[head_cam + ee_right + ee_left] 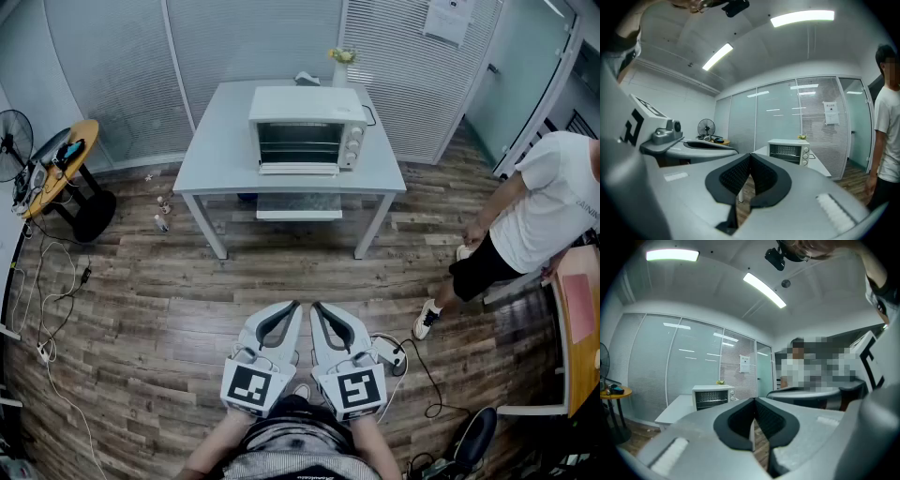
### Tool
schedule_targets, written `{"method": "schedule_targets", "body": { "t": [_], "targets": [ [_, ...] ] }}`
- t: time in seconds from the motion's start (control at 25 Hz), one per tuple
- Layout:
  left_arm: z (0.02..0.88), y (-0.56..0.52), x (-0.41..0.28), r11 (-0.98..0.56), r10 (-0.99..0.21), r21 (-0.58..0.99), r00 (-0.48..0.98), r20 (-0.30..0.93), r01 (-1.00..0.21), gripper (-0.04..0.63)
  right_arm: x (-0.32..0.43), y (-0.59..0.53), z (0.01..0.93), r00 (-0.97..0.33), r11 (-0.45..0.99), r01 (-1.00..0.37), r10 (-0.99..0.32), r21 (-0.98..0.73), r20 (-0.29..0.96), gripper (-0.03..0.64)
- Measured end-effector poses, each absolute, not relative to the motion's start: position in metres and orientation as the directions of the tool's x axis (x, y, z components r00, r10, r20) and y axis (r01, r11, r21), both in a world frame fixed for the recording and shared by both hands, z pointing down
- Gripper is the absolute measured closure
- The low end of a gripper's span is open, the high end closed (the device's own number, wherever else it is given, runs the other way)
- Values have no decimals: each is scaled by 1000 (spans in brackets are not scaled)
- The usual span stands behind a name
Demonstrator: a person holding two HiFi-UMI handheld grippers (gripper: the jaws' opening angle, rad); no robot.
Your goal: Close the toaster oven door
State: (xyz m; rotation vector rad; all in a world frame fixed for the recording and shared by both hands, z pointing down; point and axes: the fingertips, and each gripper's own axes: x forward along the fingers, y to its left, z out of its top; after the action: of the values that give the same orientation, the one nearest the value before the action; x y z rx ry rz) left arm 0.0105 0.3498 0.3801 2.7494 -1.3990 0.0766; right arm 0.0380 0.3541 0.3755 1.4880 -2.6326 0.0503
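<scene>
I have both claws pressed together, nothing between them. The left gripper [293,307] and right gripper [317,307] sit side by side, smooth grey curved shells with dark dimpled pads [734,176]. The boxy white toaster oven [305,129] stands well apart, across the wood-plank floor [187,309], on a pale rectangular table [211,159], its door [298,169] folded down open.

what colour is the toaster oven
White: the toaster oven has a white casing and a dark inside. It shows best in the head view.
</scene>
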Motion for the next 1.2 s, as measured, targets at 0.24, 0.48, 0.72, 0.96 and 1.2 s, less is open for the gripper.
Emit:
{"method": "schedule_targets", "body": {
  "t": [0.24, 0.48, 0.72, 0.96, 1.2],
  "targets": [
    [380, 340, 12, -573, -816, 26, 574, 69, -819, 538, 48, 345, 374, -502, 507, -861, -859, 32, 105, 567],
    [386, 335, 17, -560, -824, 31, 560, 80, -828, 520, 56, 339, 382, -514, 519, -855, -852, 19, 102, 545],
    [395, 330, 25, -570, -817, 3, 568, 97, -821, 520, 63, 332, 388, -527, 532, -847, -842, 12, 119, 545],
    [397, 319, 28, -568, -818, 24, 568, 96, -822, 520, 67, 322, 393, -523, 528, -849, -843, 14, 128, 546],
    [402, 290, 21, -588, -805, -11, 584, 100, -809, 520, 66, 294, 396, -489, 495, -869, -861, 11, 141, 546]
  ]
}}
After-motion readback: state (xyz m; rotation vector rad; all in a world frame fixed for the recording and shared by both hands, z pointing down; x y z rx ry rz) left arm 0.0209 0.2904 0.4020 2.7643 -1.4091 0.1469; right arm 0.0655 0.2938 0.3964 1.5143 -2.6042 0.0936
